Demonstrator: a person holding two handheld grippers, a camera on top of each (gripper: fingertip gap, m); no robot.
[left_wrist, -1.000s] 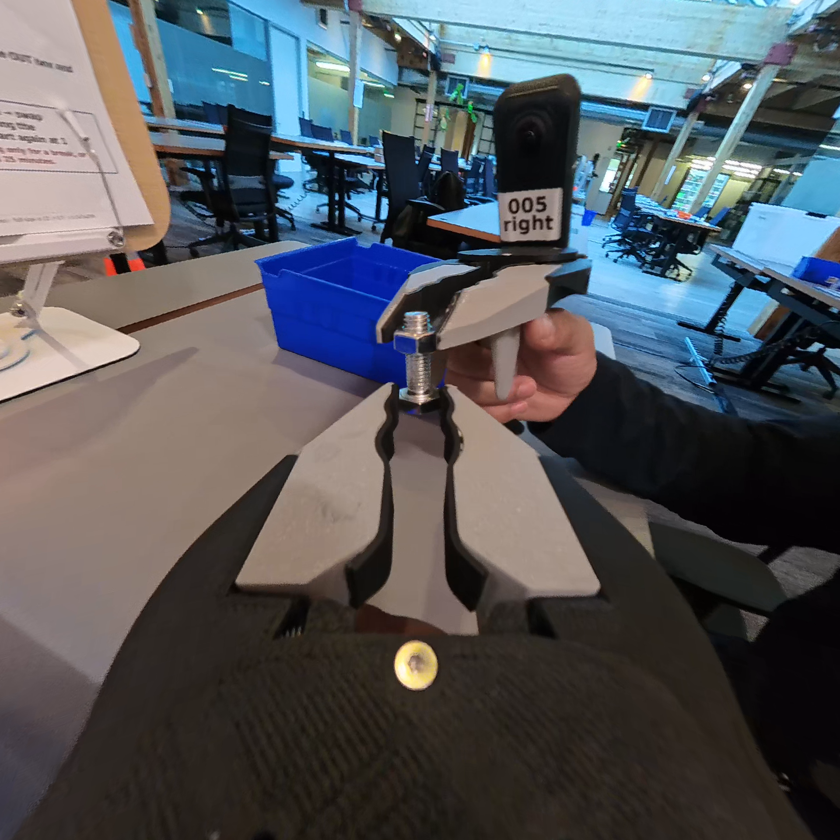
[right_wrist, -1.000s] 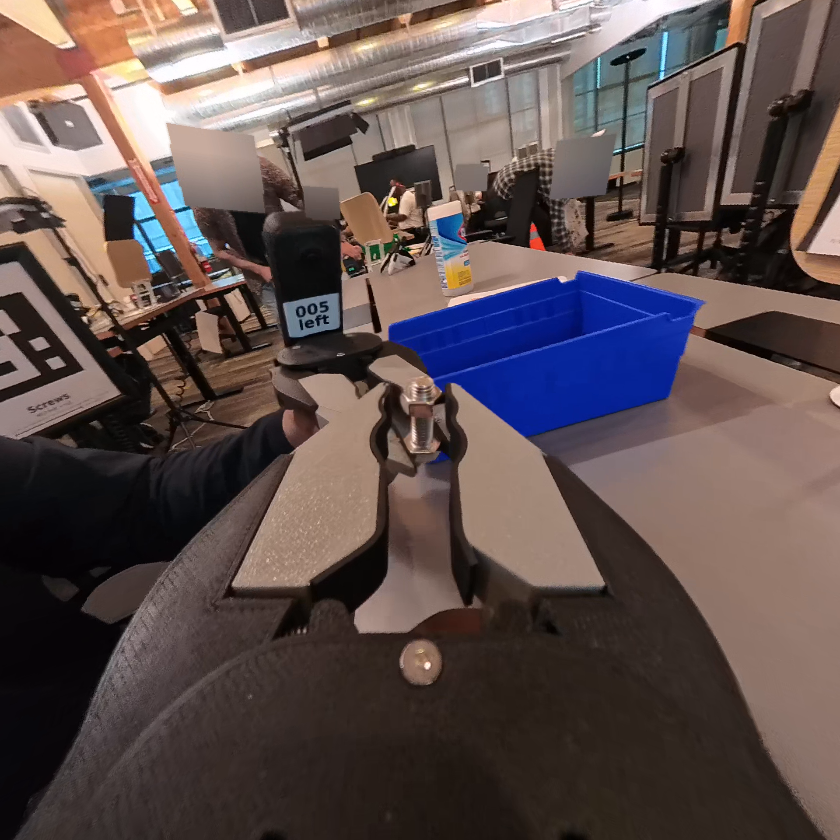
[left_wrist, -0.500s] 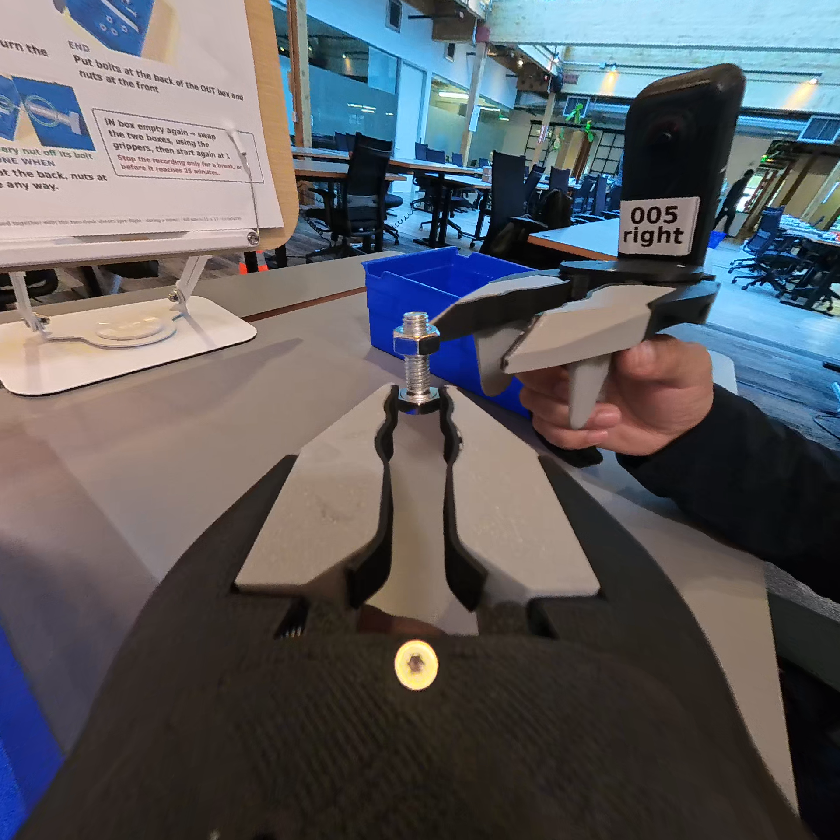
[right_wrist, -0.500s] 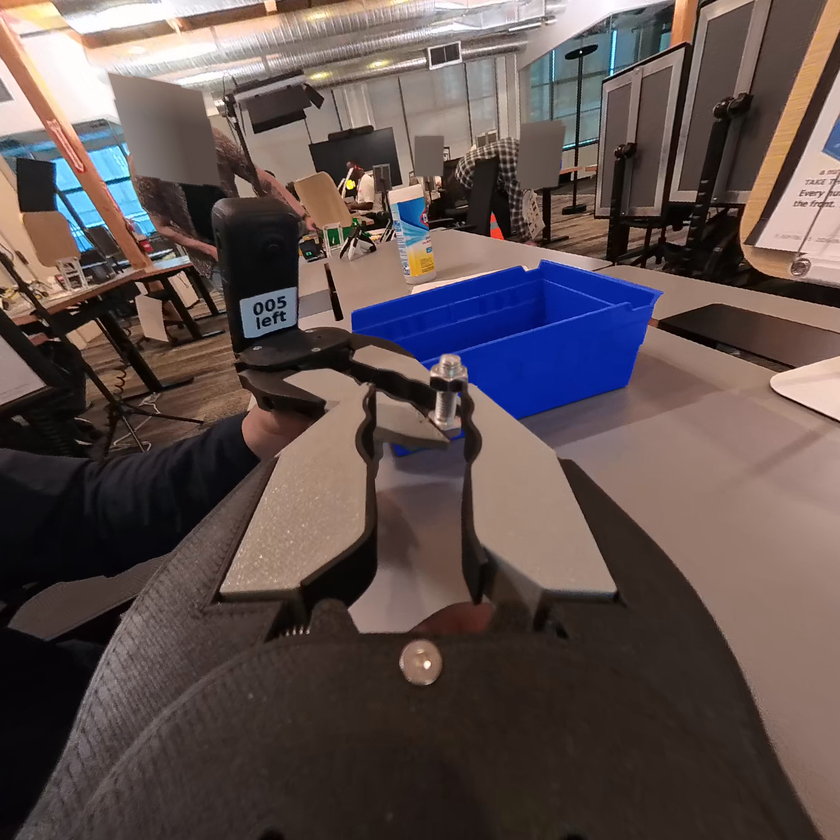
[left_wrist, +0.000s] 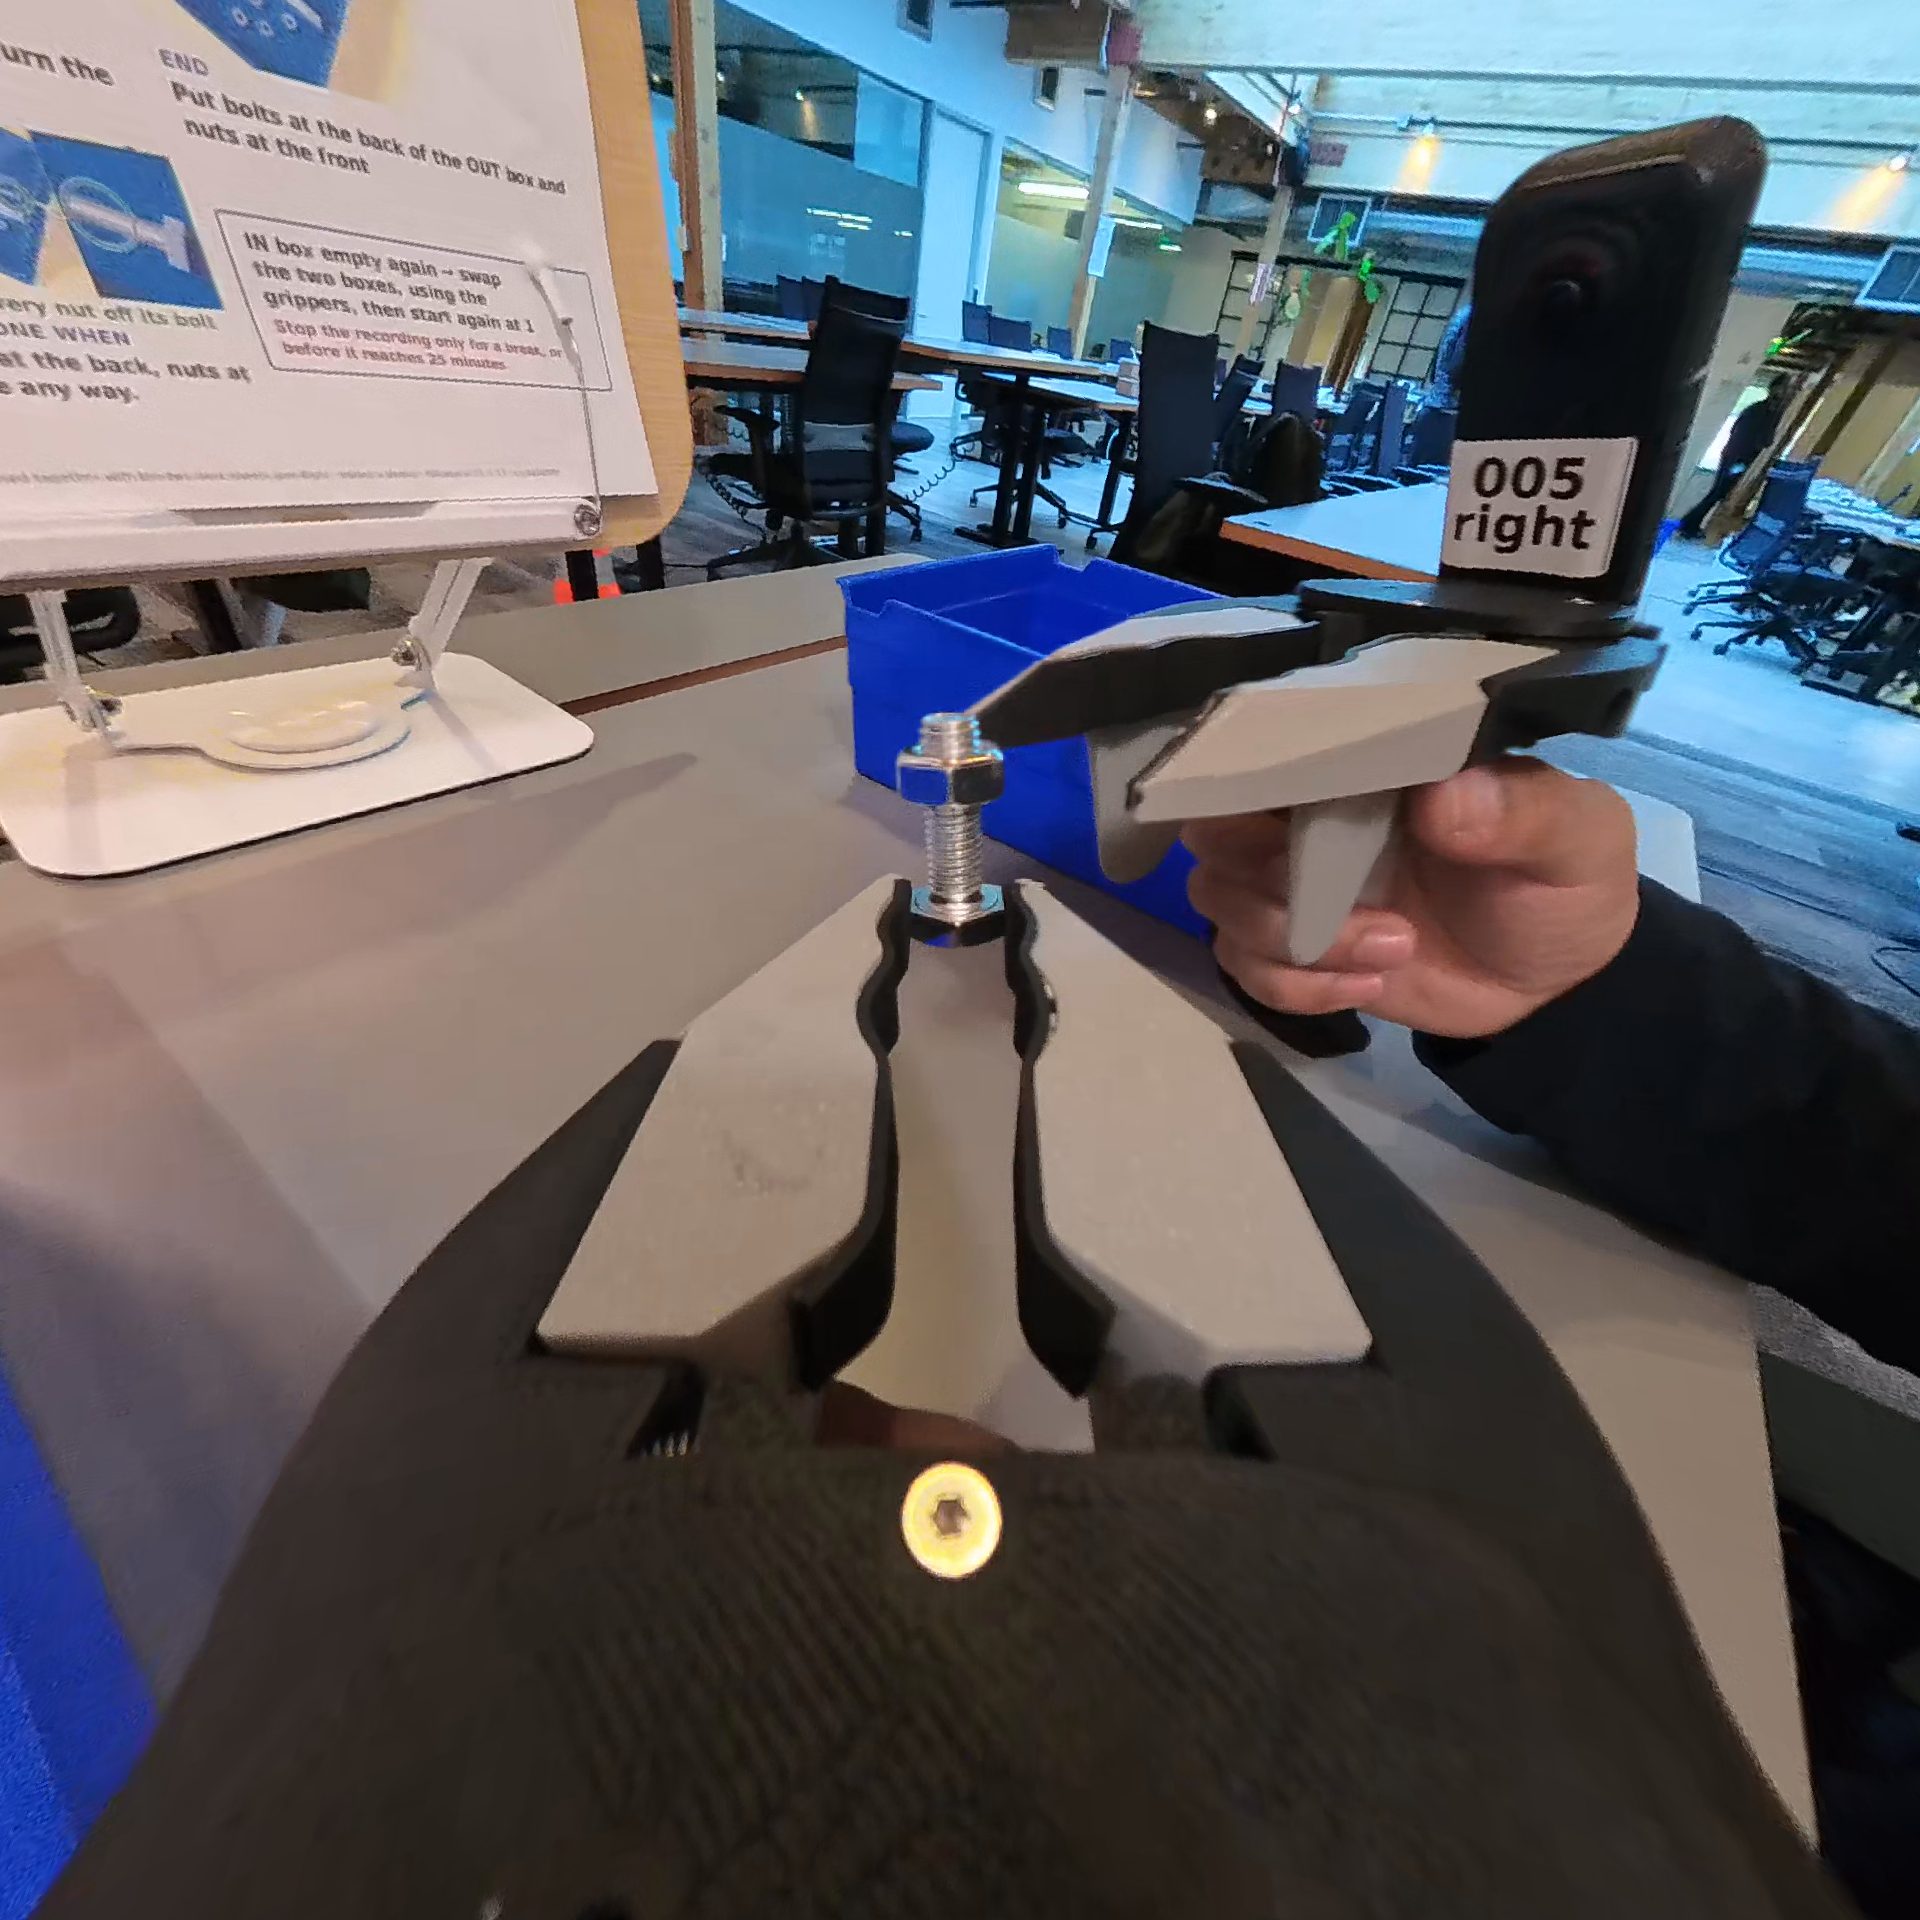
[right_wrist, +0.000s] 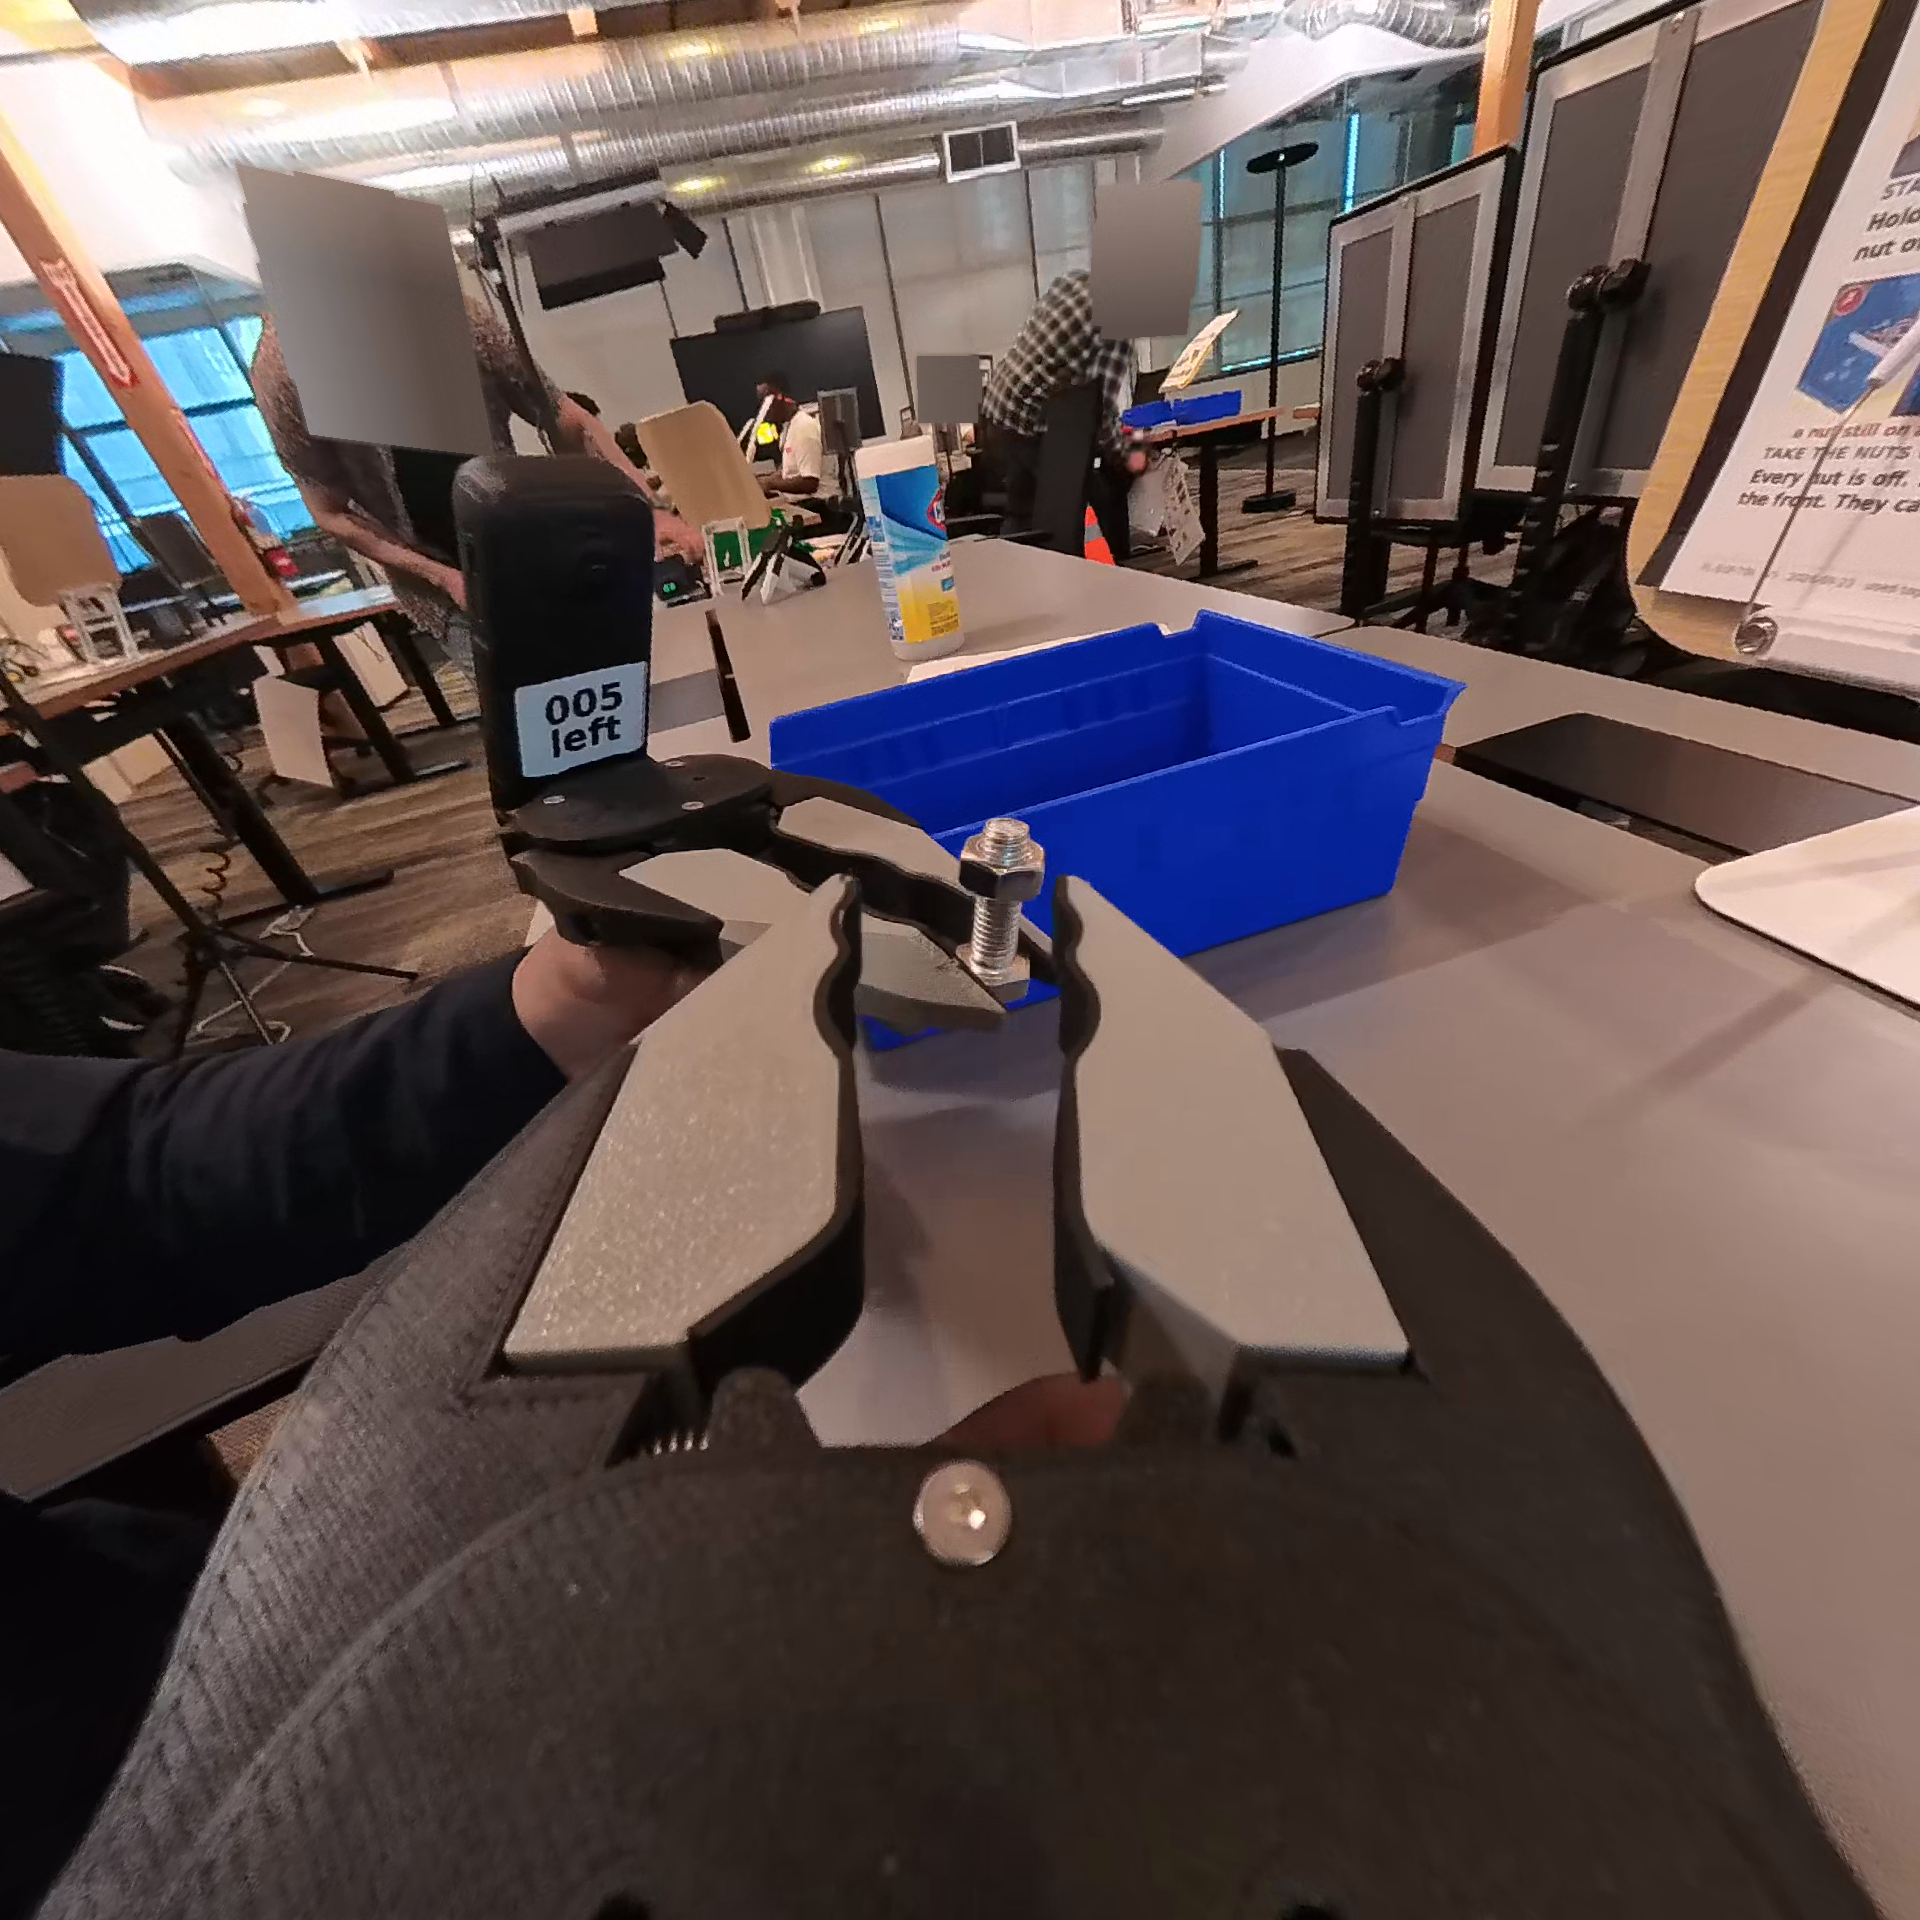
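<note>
A steel bolt (left_wrist: 952, 831) stood upright above the grey table (left_wrist: 312, 987), its head clamped between the narrowed fingertips of the left gripper (left_wrist: 956, 914). A nut (left_wrist: 948, 774) sat near the top of its thread. The right gripper (right_wrist: 951, 935), jaws spread wide, held nothing; one fingertip (left_wrist: 997, 717) lay just beside the nut. A blue bin (right_wrist: 1195, 790) stood behind, with an instruction sheet on a stand (left_wrist: 301, 260) to the left.
</note>
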